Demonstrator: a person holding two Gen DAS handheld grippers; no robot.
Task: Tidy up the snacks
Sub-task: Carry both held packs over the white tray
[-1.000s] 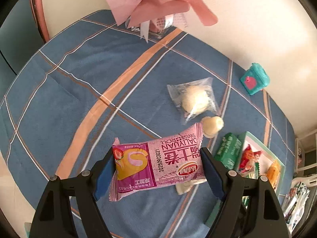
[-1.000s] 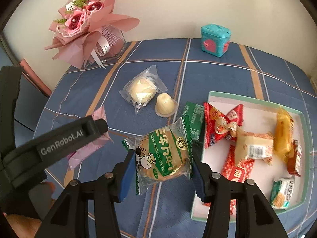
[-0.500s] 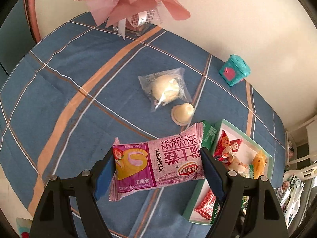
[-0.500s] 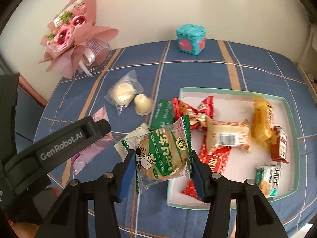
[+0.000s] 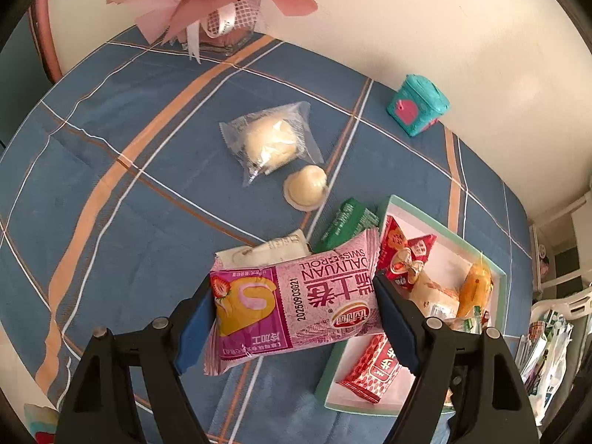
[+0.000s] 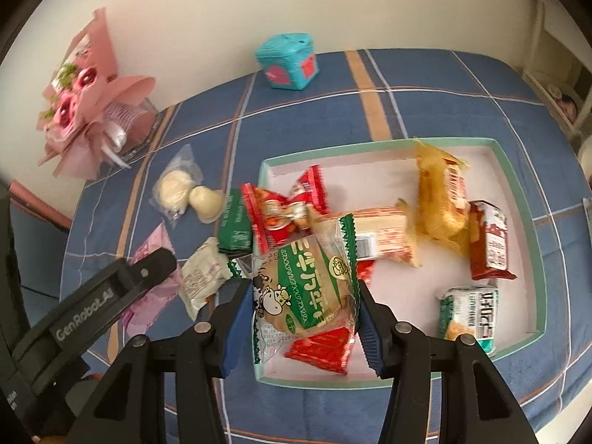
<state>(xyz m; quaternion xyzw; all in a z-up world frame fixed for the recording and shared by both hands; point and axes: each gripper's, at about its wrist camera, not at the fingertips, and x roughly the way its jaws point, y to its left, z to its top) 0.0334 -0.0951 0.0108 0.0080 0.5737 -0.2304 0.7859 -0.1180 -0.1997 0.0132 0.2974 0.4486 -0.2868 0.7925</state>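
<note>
- My left gripper (image 5: 294, 305) is clamped across the ends of the pink roll pack (image 5: 296, 301), jaws fairly wide, pack up off the blue plaid tabletop (image 5: 122, 170).
- My right gripper (image 6: 301, 305) is pinched narrower on the green-and-clear cake pack (image 6: 305, 290), hanging over the near-left corner of the tray (image 6: 532, 259).
- The roll pack sits at about 9 o'clock of the tray in the left view, just short of its rim.
- Risk: both grippers are heading for the same tray corner. My guess is they bump if I drop both together; better to stagger them.
- Risk: the tray's left half is already piled with red wrappers (image 6: 285, 207). A pack landing on those could slide out over the low rim.
- Risk: the roll pack is soft and held by its ends, so it may sag or twist on release.
- Not yet sorted: wrapped bun (image 5: 268, 144), jelly cup (image 5: 305, 187), green pack (image 5: 346, 224), white pack (image 5: 270, 251), all at 10–11 o'clock of the tray.
- Versus a second ago: both grippers have carried across toward the tray. It now fills the right view and has come well into the left view. Both grips look unchanged.
</note>
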